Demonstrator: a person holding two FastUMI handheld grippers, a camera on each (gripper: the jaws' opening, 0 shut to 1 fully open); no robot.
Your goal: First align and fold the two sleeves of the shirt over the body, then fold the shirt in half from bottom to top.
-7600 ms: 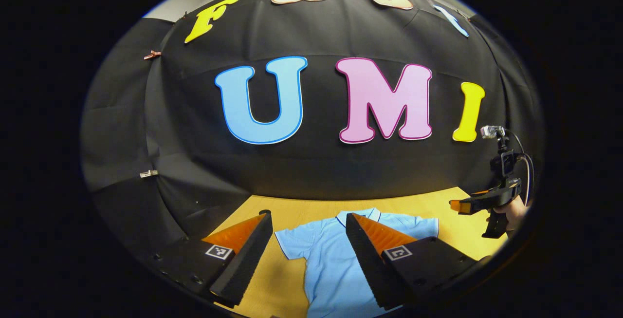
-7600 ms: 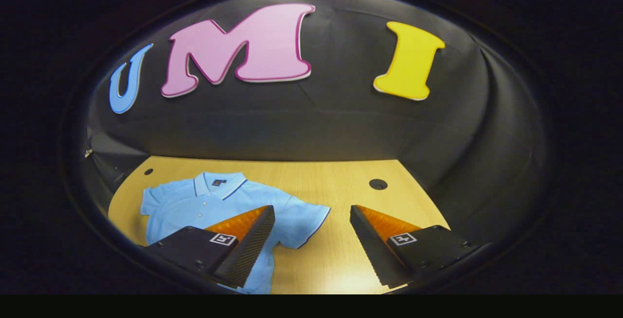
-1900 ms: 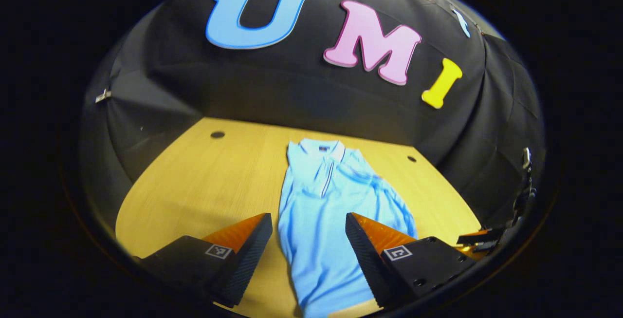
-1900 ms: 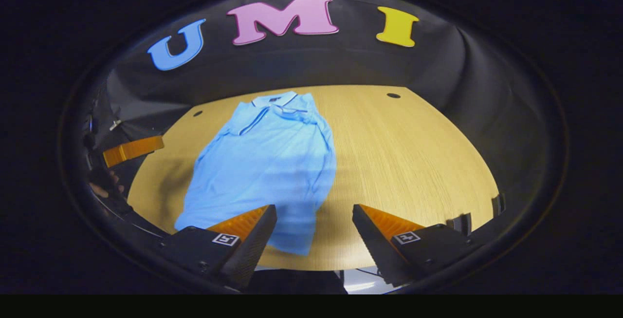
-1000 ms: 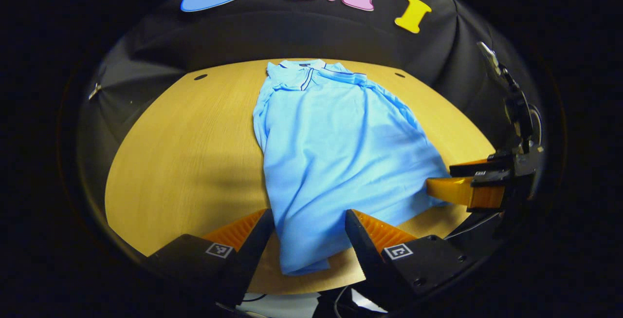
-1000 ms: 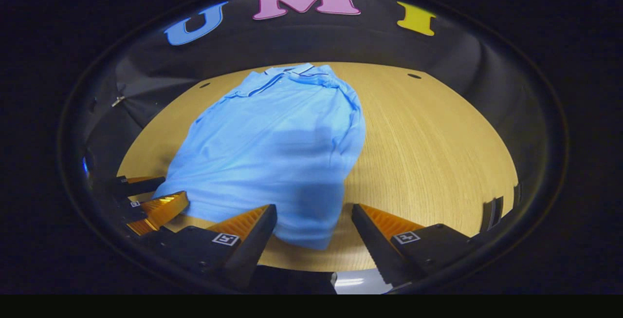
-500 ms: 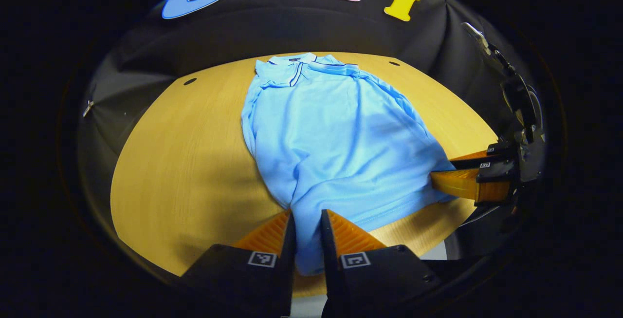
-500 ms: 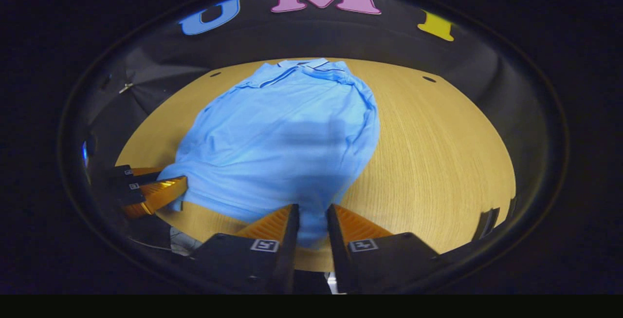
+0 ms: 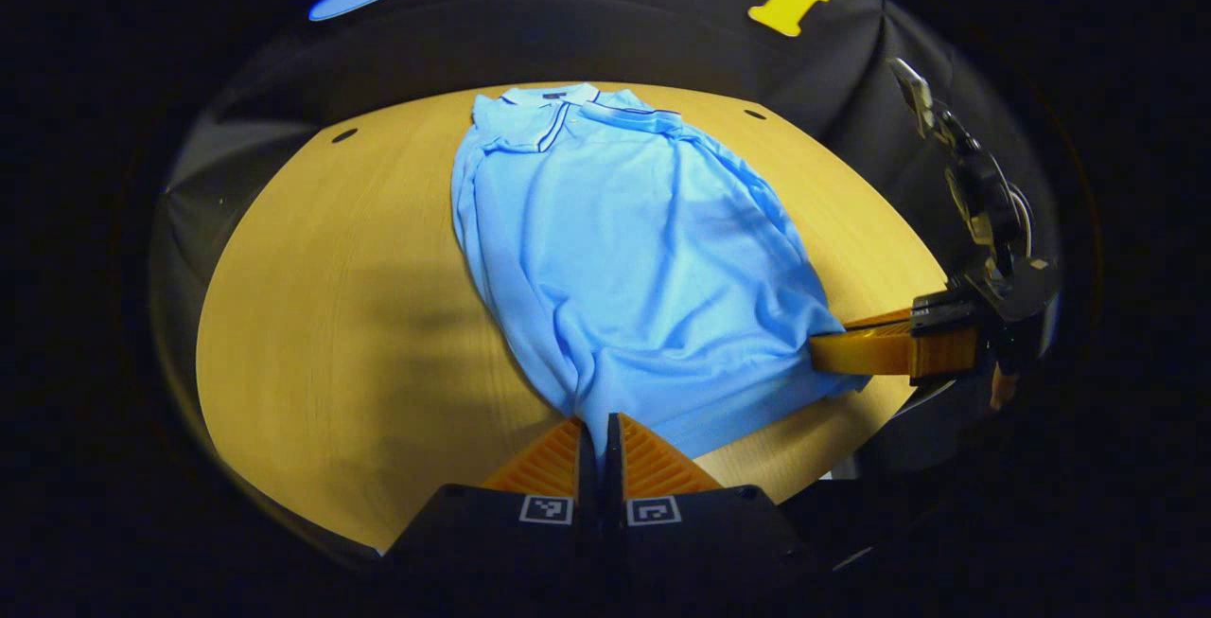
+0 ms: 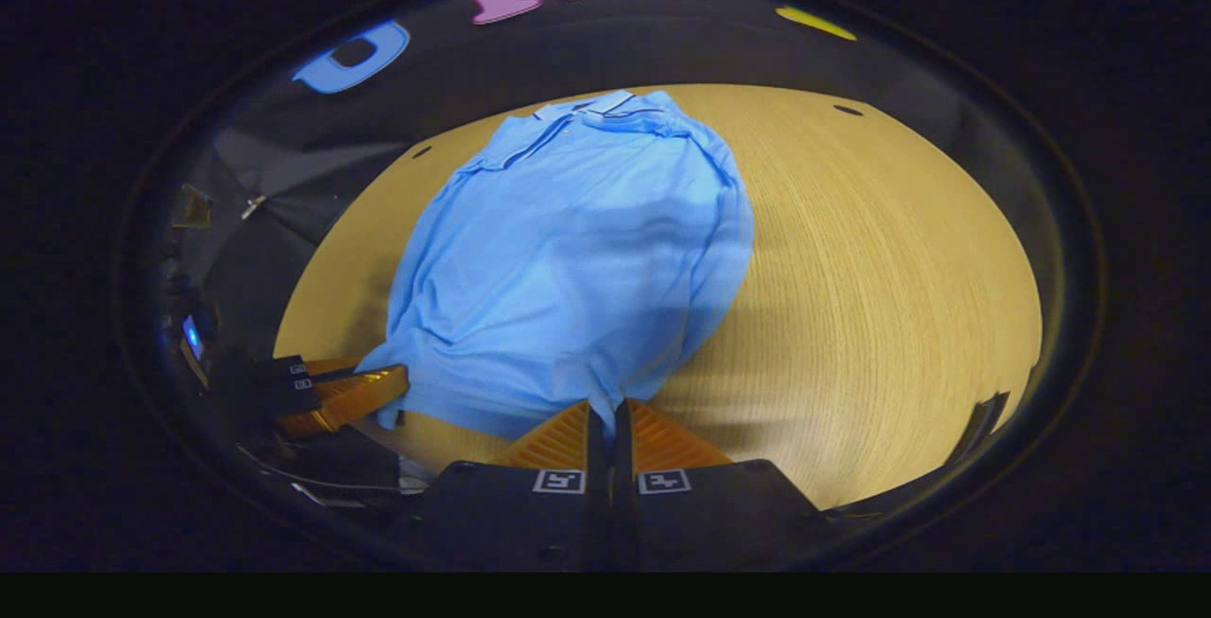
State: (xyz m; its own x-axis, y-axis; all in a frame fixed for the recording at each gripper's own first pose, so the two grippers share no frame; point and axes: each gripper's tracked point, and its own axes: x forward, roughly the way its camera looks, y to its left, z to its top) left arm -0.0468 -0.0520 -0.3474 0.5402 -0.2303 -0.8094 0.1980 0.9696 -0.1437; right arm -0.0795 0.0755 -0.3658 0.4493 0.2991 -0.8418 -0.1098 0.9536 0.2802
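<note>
1. A light blue shirt lies on the wooden tabletop, collar toward the booth's wall, hem toward the near edge. Both sleeves are folded in over the body, so the shirt forms a long narrow shape.

2. In the left gripper view, the left gripper sits at the bottom hem's left corner. Its jaws are clenched on the cloth, with a thin pinch of blue fabric running up from between them.

3. In the right gripper view, the right gripper is at the hem's right corner, jaws pressed together on the fabric in the same way; the cloth gathers into a small peak where it enters them.

4. The right gripper also shows at the right of the left gripper view, lying flat at the hem's far corner with blue cloth draped over its tip. The left gripper shows at the lower left of the right gripper view, touching the hem's other corner.

5. The hem lies close to the tabletop's near edge, and the collar reaches almost to the far edge by the wall.

6. Bare wood runs wide on both sides of the shirt. Small dark round holes sit in the tabletop near the far corners, well apart from the shirt.
</note>
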